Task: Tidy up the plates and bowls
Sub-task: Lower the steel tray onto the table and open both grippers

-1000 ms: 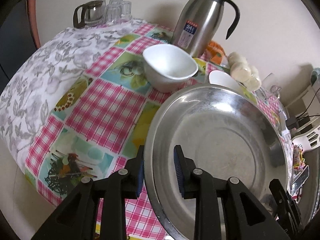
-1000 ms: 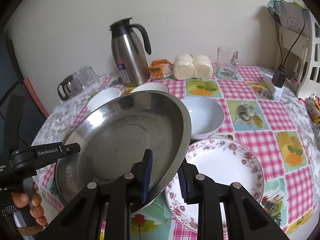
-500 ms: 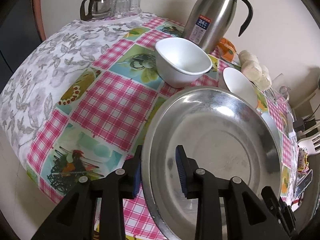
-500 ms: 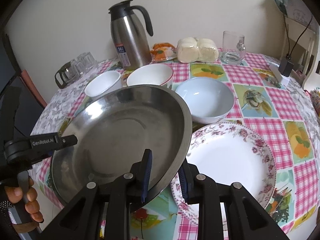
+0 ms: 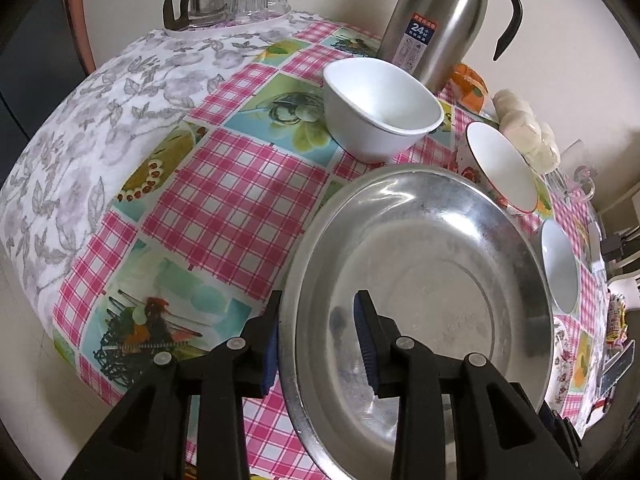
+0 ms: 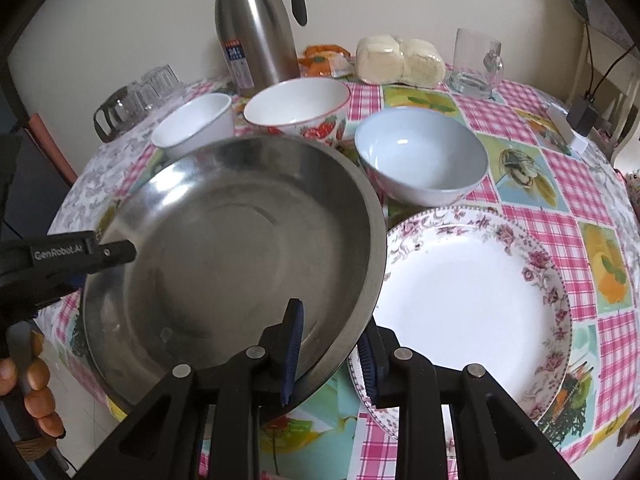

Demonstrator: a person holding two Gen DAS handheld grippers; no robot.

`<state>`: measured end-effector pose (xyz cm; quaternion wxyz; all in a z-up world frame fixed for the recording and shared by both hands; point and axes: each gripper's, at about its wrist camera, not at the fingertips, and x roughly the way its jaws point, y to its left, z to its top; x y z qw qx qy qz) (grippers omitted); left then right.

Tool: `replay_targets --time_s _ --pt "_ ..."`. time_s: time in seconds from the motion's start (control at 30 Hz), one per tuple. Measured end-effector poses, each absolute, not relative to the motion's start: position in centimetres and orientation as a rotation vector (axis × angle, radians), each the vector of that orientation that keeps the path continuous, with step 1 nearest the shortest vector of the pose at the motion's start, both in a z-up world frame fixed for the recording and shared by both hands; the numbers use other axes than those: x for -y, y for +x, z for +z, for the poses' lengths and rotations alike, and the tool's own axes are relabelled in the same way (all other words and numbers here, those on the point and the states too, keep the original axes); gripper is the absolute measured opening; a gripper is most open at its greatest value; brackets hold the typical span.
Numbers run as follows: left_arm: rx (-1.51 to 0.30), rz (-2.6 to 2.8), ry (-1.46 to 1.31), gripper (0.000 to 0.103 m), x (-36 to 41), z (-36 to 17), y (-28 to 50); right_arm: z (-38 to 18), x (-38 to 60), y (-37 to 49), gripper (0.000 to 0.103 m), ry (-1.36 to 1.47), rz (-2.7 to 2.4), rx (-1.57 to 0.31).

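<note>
The steel pan [image 6: 240, 248] looks stiff, light and slippery. The right gripper [image 6: 330, 354] pinches its rim at five o'clock. The left gripper [image 5: 316, 344], jaws opening, straddles the rim at nine without pressing.

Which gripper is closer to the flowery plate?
Right. The right gripper straddles the steel pan's rim right beside the flowery plate. The left gripper, jaws opening around the pan's opposite rim, is farther away.

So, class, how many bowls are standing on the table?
3. A plain white bowl at the back left, a strawberry-patterned bowl in front of the steel jug, and a pale blue bowl behind the floral plate. The steel pan may hide more.
</note>
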<state>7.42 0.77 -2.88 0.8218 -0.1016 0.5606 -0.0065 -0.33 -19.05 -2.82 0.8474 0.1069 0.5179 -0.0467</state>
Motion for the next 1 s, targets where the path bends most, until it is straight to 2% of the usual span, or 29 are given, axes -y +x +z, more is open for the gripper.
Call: replay_targets --time_s 0.8,0.87,0.93,1.0 --pt "-1.224 -0.031 -0.173 0.037 0.3 -4.1 7.7 -3.8 19.2 0.1 0.029 0.207 -0.146 -1.145" --pt "-1.226 -0.032 -0.17 0.037 0.4 -4.1 7.8 -3.8 19.2 0.1 0.033 0.207 -0.143 -1.149" --pt "-1.229 -0.035 -0.169 0.038 0.4 -4.0 7.8 -3.7 19.2 0.1 0.045 0.206 -0.141 -1.147" --pt "-1.232 -0.042 -0.173 0.041 0.5 -4.0 7.8 -3.4 19.1 0.1 0.048 0.196 -0.143 -1.14"
